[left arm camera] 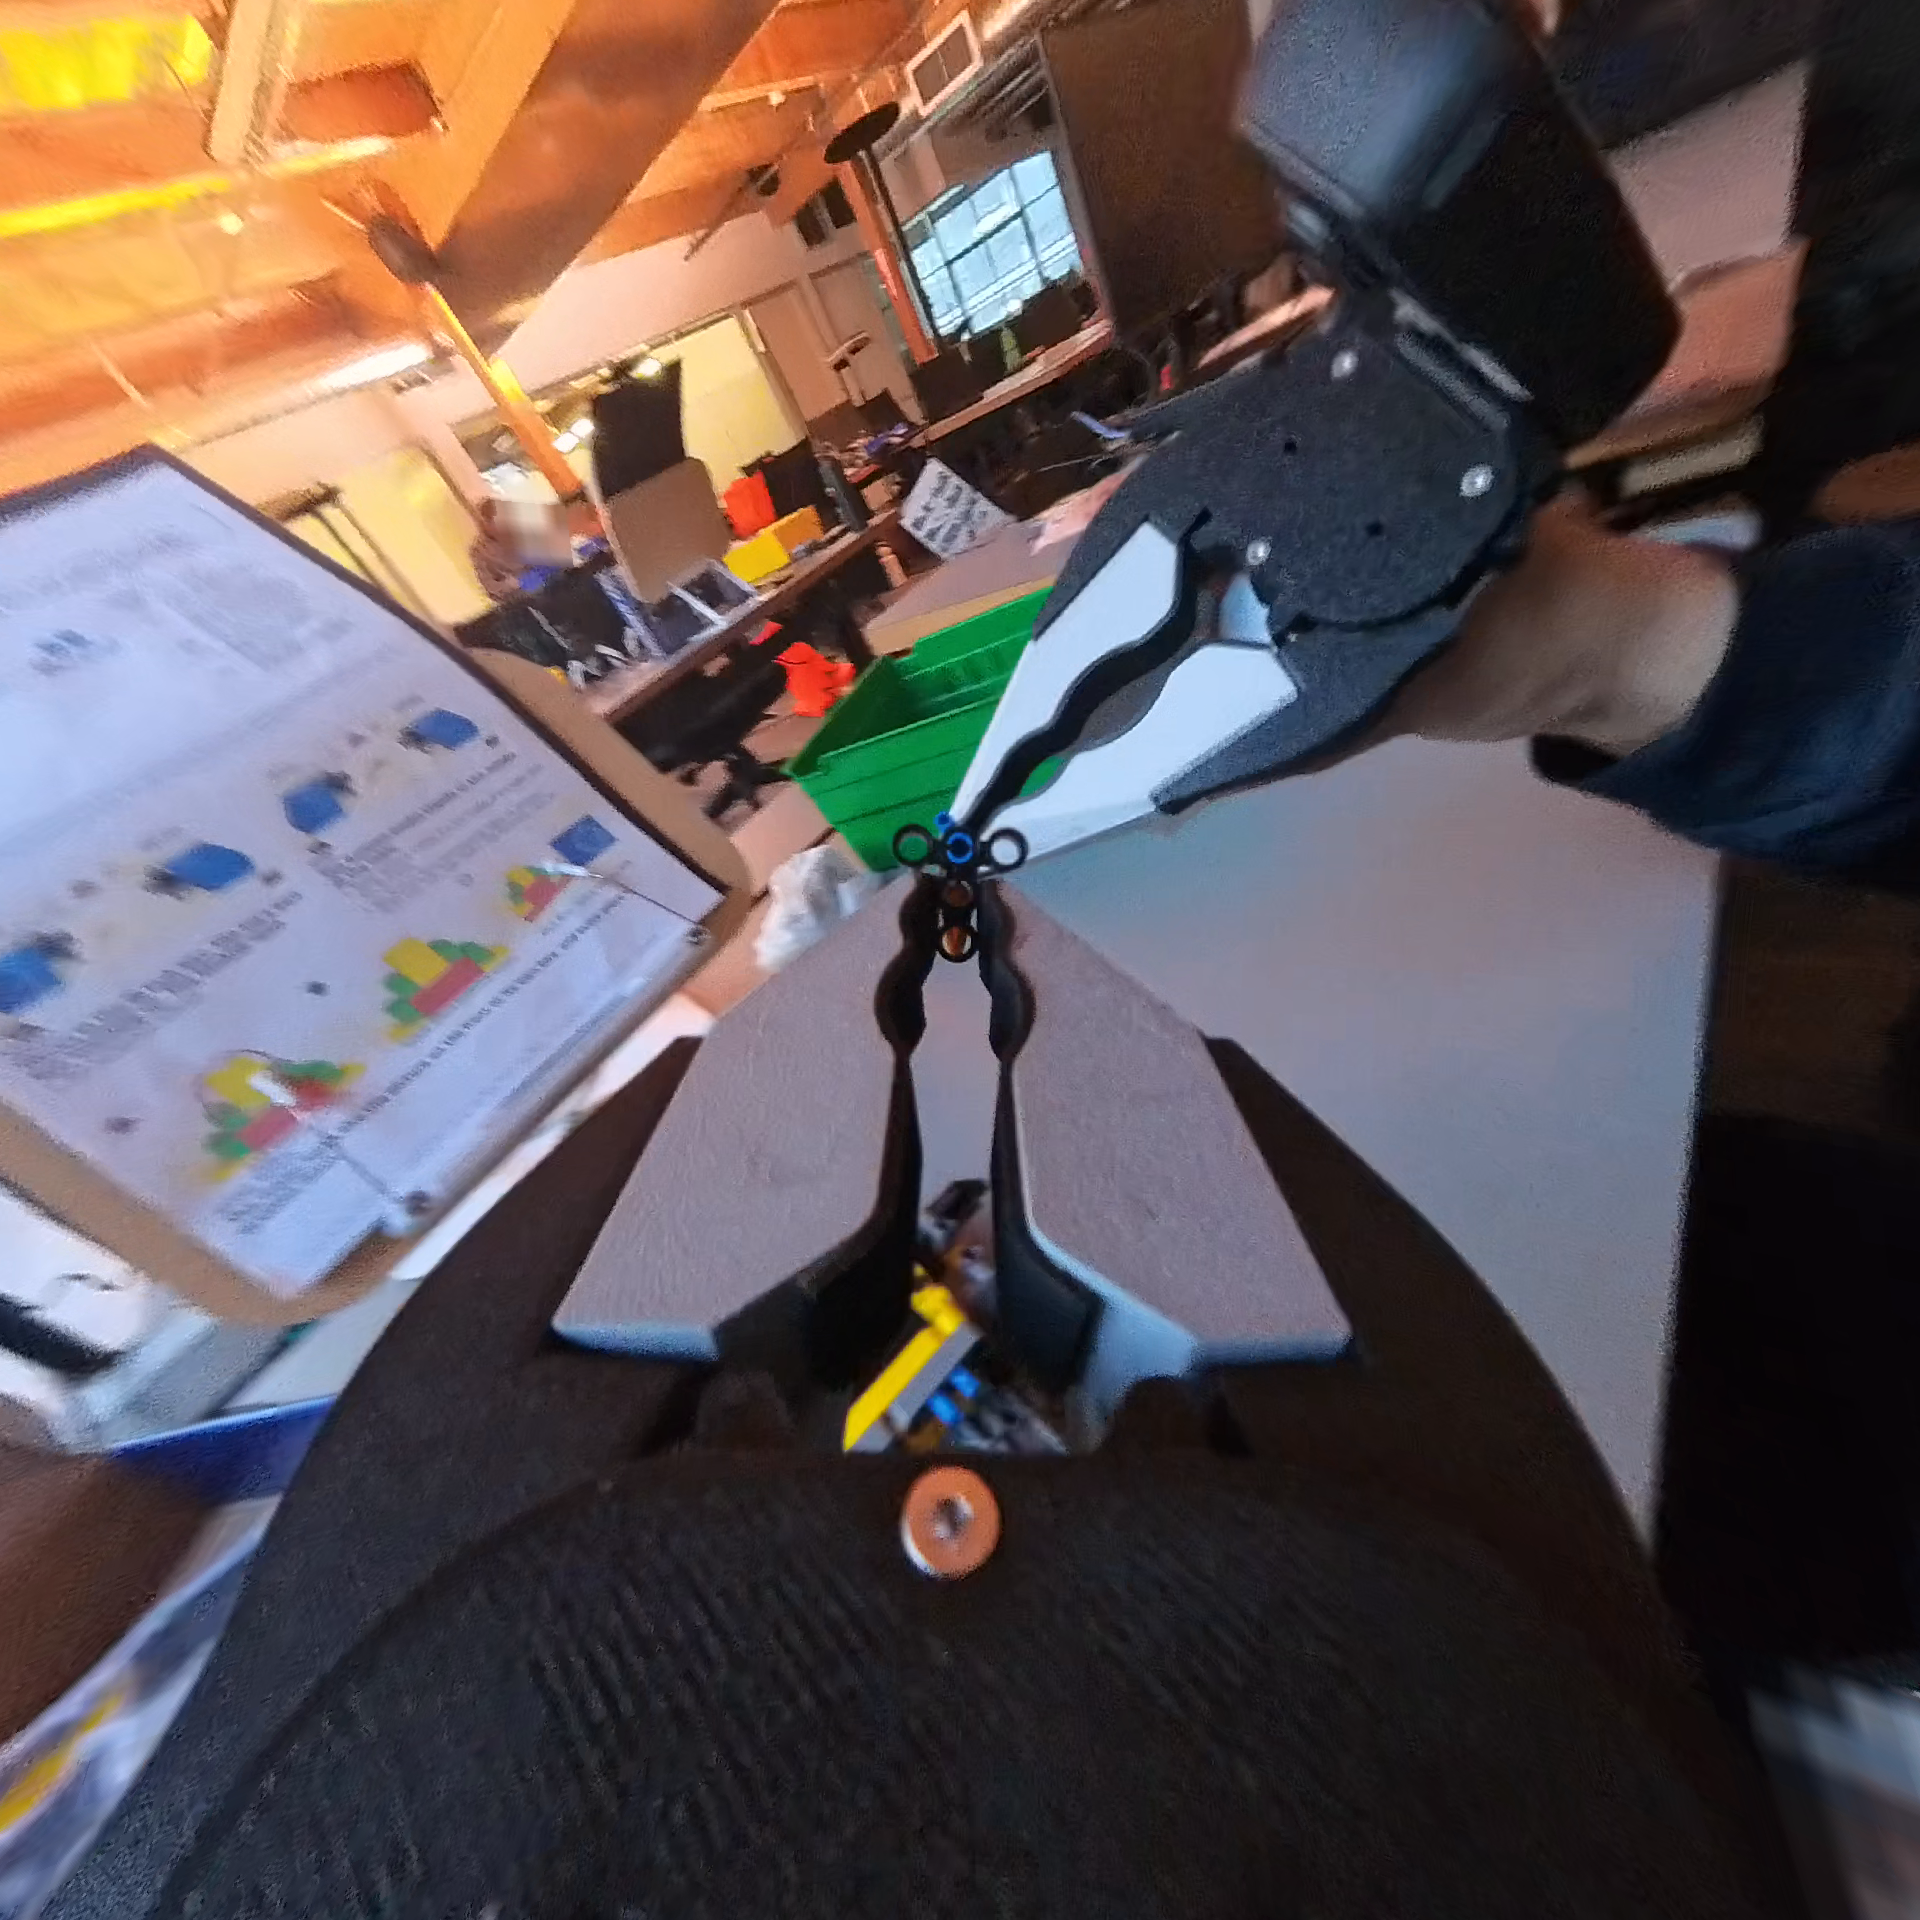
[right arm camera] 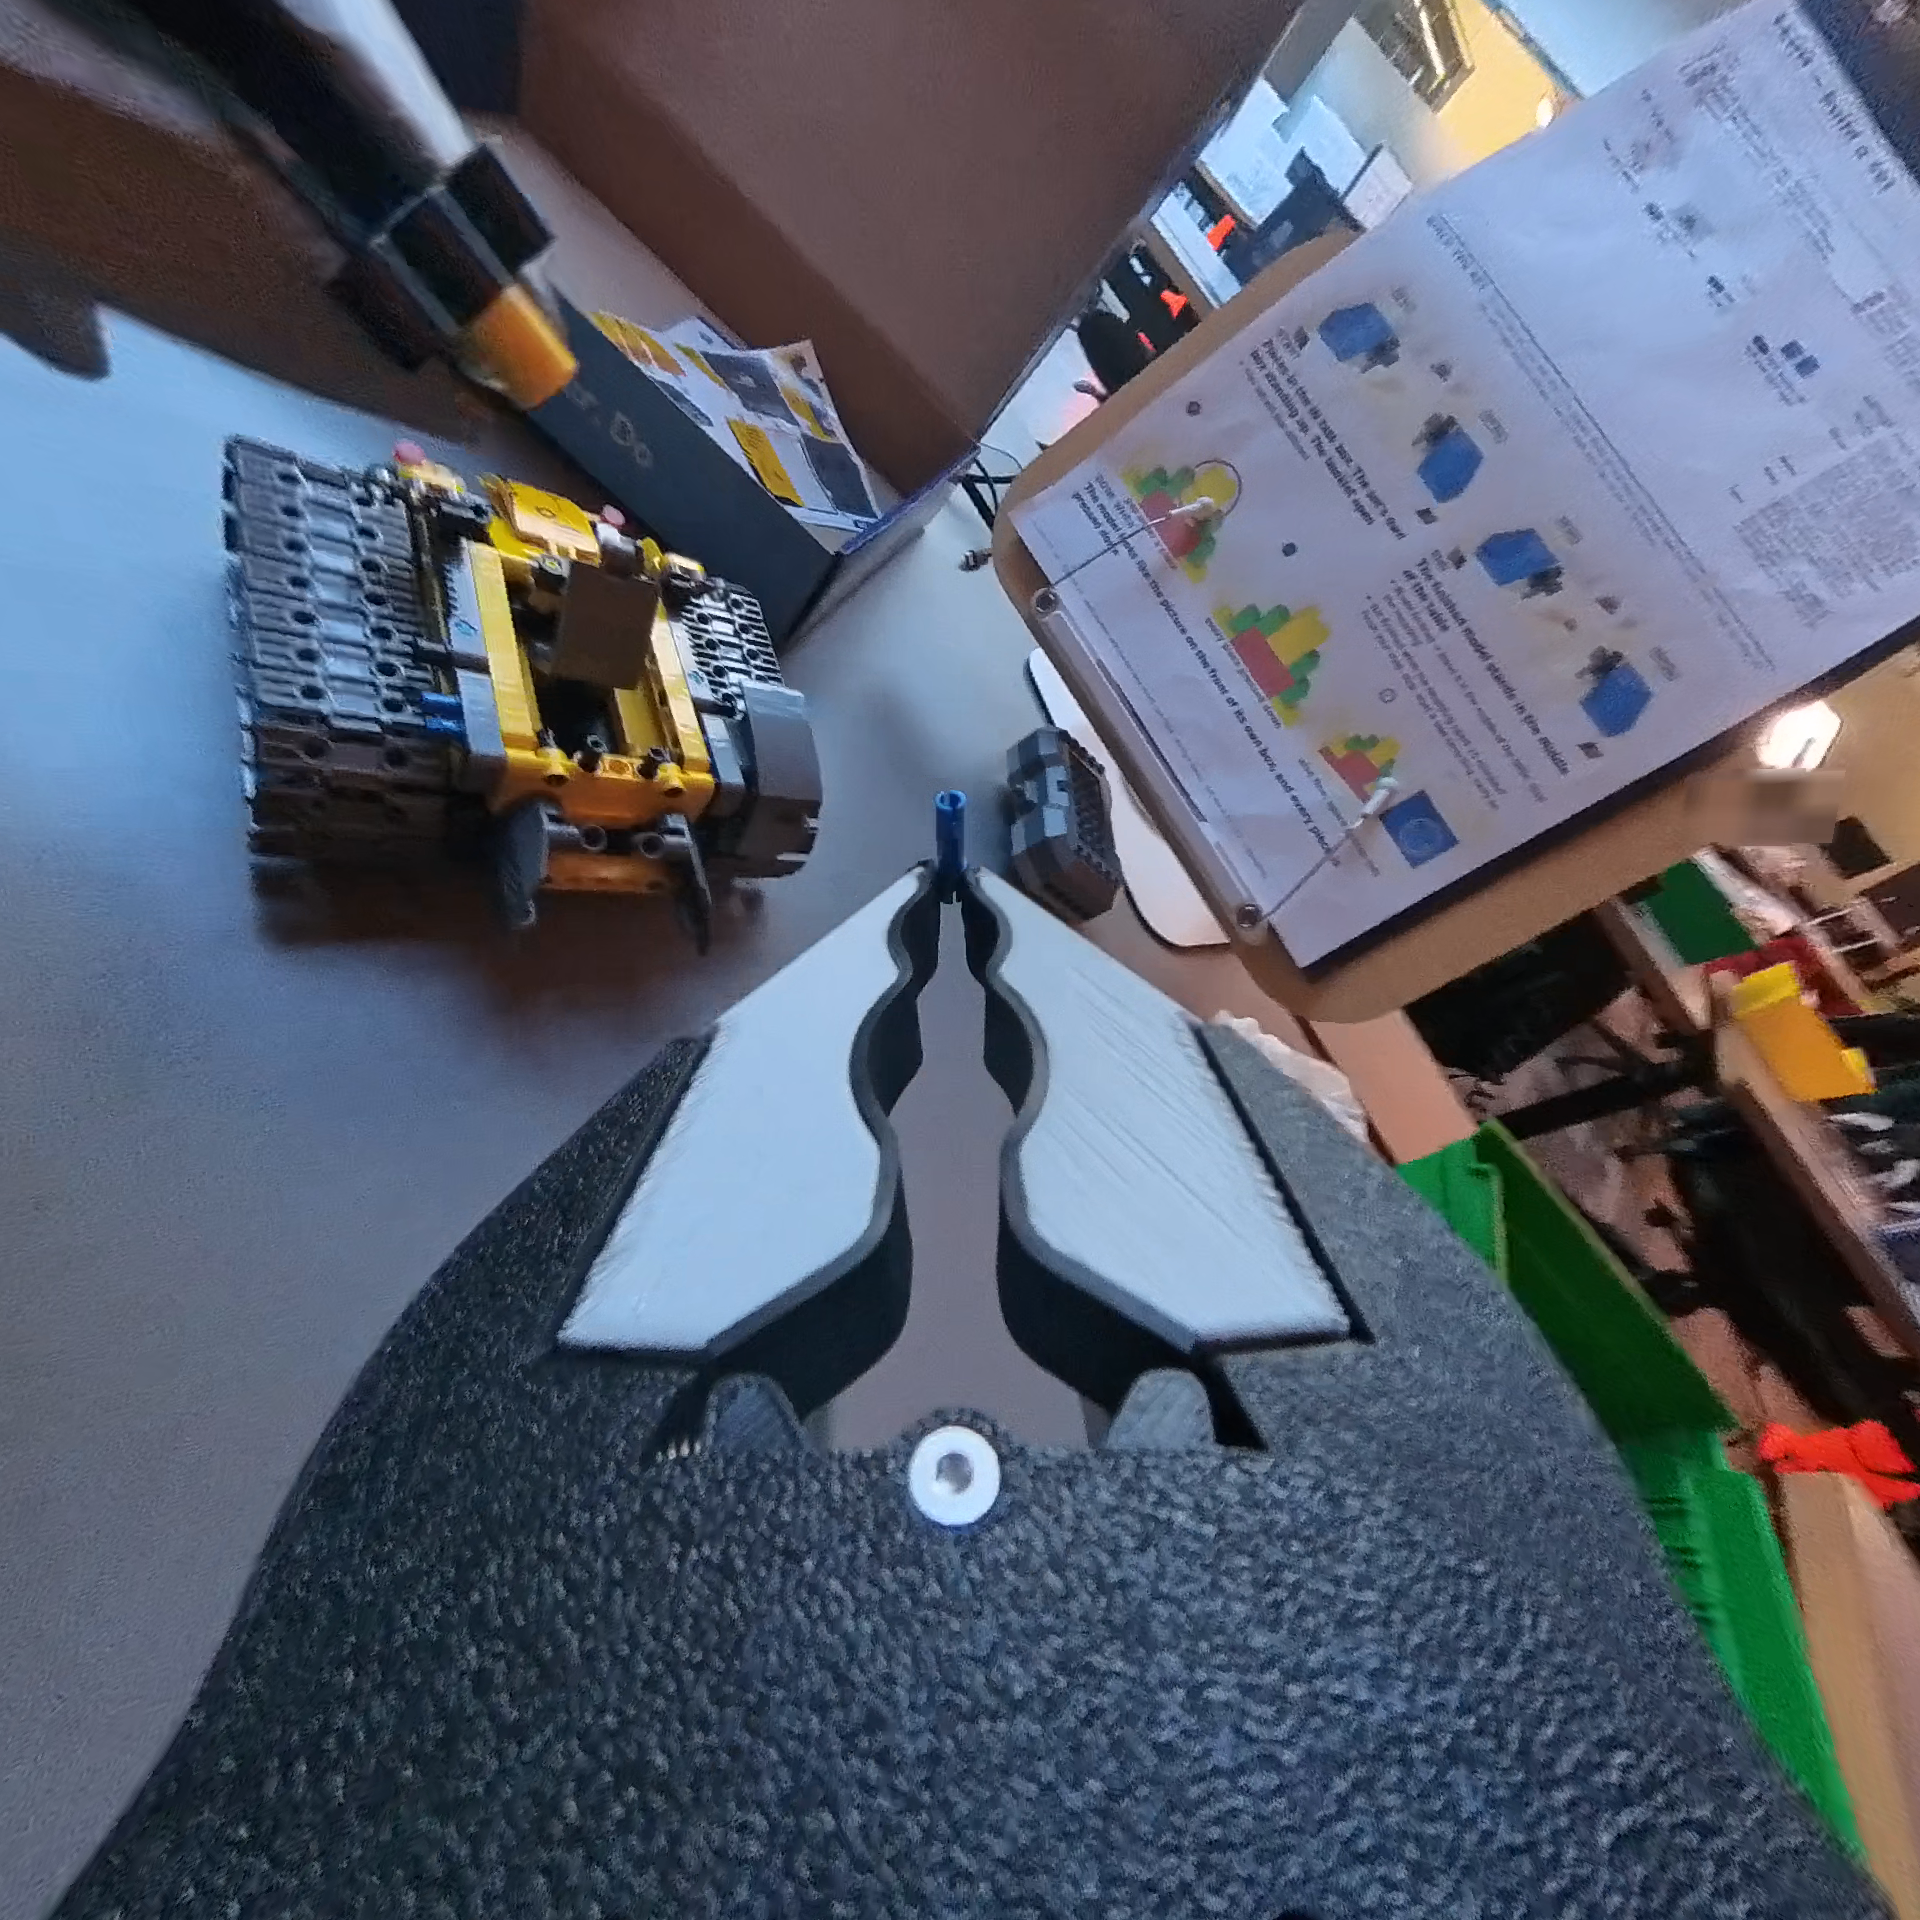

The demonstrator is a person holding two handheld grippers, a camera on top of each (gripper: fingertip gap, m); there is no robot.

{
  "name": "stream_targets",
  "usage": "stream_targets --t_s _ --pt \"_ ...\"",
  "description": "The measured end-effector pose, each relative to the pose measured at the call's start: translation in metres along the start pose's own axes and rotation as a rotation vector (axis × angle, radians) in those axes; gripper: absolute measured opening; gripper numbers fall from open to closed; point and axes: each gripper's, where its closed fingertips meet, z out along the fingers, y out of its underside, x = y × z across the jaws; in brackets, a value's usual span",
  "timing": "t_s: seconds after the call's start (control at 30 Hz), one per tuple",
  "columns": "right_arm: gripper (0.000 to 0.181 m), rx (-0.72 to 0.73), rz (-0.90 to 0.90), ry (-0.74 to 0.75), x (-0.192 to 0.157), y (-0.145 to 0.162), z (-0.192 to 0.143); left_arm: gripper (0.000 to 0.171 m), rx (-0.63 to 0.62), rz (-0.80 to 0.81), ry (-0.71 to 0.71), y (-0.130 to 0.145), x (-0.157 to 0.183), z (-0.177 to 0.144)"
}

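1. Grippers meet mid-air above a grey table [right arm camera: 156, 1039]; both views blurry.
2. L gripper [left arm camera: 954, 914]: fingers pinched on a black T-shaped beam [left arm camera: 957, 868] w/ round holes, held at the tips.
3. R gripper [right arm camera: 945, 878], seen also in L view [left arm camera: 982, 831]: fingers closed on a blue pin [right arm camera: 948, 821], which sticks out past the tips. In L view the pin [left arm camera: 958, 844] sits at the beam's middle hole; can't tell if it's seated.
4. Hand [left arm camera: 1590, 634] in a dark sleeve grips the R tool.
5. Yellow-black brick vehicle [right arm camera: 499, 675] on the table, well apart from the pin.
6. Grey part [right arm camera: 1060, 821] lies just beside the R tips.
7. Instruction board [right arm camera: 1507, 499] stands tilted, near a green bin [left arm camera: 904, 738].
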Motion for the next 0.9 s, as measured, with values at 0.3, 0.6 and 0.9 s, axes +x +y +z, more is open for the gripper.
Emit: stream_targets --t_s 0.3,0.6,0.9 --pt "0.002 -0.128 0.138 0.302 0.104 0.054 -0.047 0.005 -0.078 0.010 0.108 0.010 0.023 0.006" --pt "0.002 -0.100 0.720 0.520 0.201 0.183 -0.124 0.004 -0.115 -0.004 0.152 0.023 0.035 0.014" --pt "0.031 -0.388 0.975 0.355 0.165 0.278 -0.085 0.004 -0.145 -0.014 0.184 0.032 0.043 0.017"
